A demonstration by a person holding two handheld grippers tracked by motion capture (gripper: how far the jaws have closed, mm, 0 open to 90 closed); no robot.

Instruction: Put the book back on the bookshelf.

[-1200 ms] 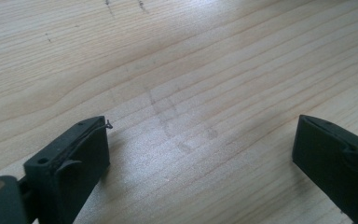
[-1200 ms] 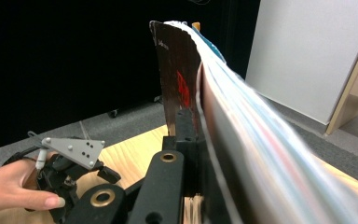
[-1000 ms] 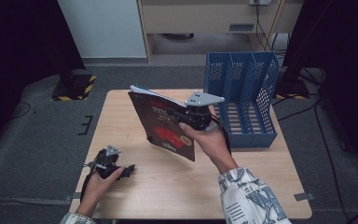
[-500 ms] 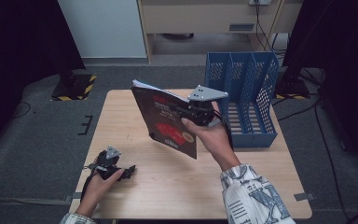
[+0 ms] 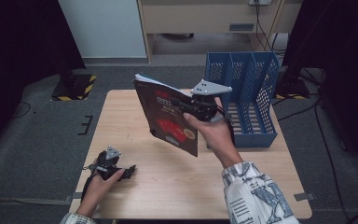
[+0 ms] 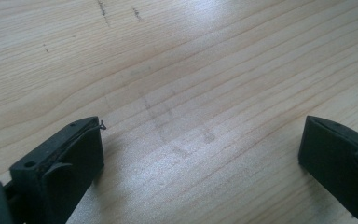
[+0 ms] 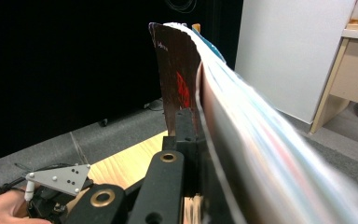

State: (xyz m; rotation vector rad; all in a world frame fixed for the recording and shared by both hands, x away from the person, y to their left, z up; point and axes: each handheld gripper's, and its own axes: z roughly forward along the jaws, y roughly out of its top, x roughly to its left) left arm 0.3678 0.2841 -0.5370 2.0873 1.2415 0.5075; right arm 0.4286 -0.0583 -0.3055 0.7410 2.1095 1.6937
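Two grippers were in my hands at the table (image 5: 135,116): the right gripper (image 5: 192,106), raised over the middle of the tabletop, had its jaws clamped on a book (image 5: 165,116), which I held upright and tilted, dark cover with red print facing me, just left of the blue rack (image 5: 256,93) standing at the table's right edge. Seen along the right gripper's jaws, the book (image 7: 179,79) rose edge-on, pages fanning to the right. My left gripper (image 5: 121,171) rested low near the table's front left corner, jaws spread wide over bare wood (image 6: 182,70), gripping nothing.
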